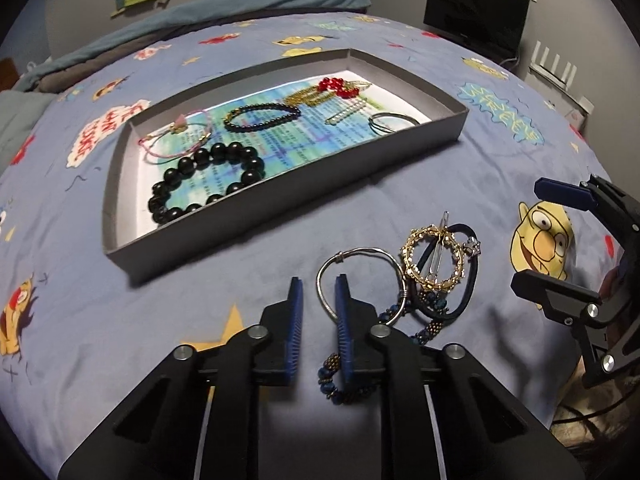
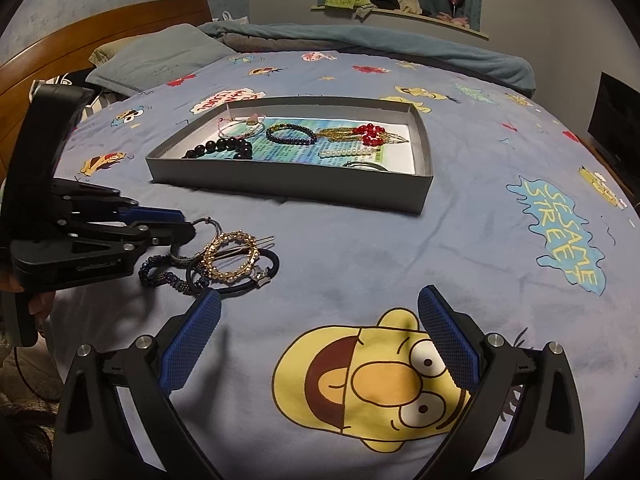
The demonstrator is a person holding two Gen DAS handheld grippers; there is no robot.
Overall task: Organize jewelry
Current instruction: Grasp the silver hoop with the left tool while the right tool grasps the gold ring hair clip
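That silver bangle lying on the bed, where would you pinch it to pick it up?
Probably the silver bangle is best pinched on its bare left arc, coming from the near side with one finger inside the loop. It lies flat; its right side is tangled with the gold hoop clip and black hair tie. The left gripper is open, with one finger inside the loop.

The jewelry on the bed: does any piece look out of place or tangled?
Yes. A small heap lies outside the gray tray, on the bedsheet: a silver bangle, a gold ring-shaped hair clip, a black hair tie and a blue beaded bracelet overlap one another. The pieces in the tray lie mostly apart.
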